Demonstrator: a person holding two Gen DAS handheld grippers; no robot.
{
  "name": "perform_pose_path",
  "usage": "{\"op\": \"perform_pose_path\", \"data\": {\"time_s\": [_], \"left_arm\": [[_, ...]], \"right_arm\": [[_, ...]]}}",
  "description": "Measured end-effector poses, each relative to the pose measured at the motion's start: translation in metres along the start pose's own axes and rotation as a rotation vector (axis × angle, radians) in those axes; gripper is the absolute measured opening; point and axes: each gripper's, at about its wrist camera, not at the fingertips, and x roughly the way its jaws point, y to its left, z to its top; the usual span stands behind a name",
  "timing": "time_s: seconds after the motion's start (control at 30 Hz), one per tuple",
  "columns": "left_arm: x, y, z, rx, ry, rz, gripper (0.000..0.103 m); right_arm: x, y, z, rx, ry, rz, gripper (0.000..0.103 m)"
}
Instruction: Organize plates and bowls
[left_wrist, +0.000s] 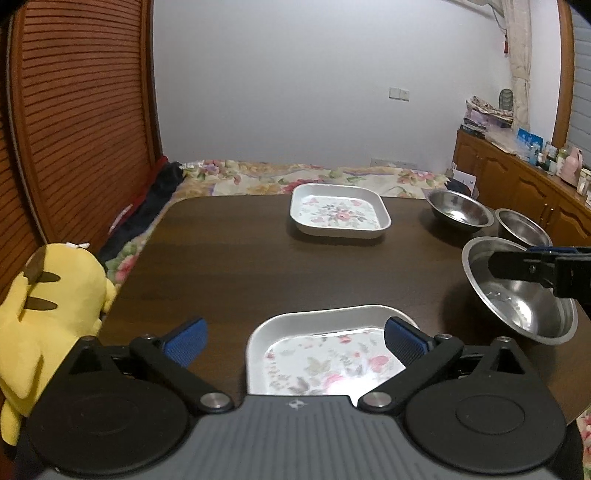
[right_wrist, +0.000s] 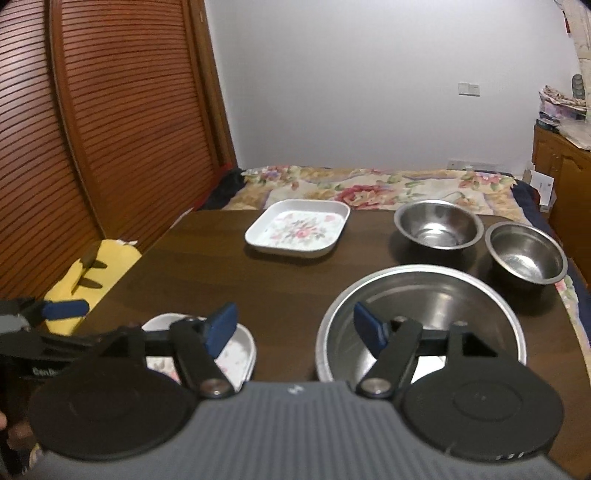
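Both grippers are wide open and holding nothing, left gripper hovering over the near floral plate and right gripper over the big steel bowl, all sitting on the dark wooden table.

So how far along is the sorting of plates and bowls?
Nothing is stacked yet. Two floral plates, near and far, lie apart; the large bowl and two small bowls sit separately. Left gripper and right gripper are open, holding nothing. All stacking remains.
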Motion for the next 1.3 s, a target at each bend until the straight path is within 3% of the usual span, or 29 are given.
{"op": "perform_pose_path", "data": {"time_s": [0.13,0.3,0.47,0.63,0.8,1.07,1.3], "left_arm": [[0.016,-0.009,0.008,-0.005,0.039,0.012,0.103],[0.031,-0.018,0.025,0.033,0.024,0.0,0.103],[0.049,-0.022,0.053,0.054,0.067,-0.034,0.103],[0.058,-0.025,0.079,0.074,0.049,-0.034,0.103],[0.07,-0.025,0.102,0.109,0.019,-0.009,0.103],[0.096,-0.007,0.136,0.164,0.017,-0.078,0.094],[0.125,0.01,0.155,0.125,0.011,-0.148,0.091]], "right_arm": [[0.006,-0.004,0.005,-0.009,-0.001,-0.003,0.074],[0.016,-0.013,0.017,-0.012,-0.001,-0.005,0.075],[0.026,-0.023,0.038,-0.023,-0.017,-0.012,0.083],[0.037,-0.029,0.06,-0.039,-0.026,-0.007,0.091],[0.05,-0.031,0.083,-0.056,-0.019,0.003,0.092],[0.078,-0.031,0.111,-0.056,0.035,0.036,0.092],[0.114,-0.03,0.118,-0.048,0.108,0.059,0.092]]}}
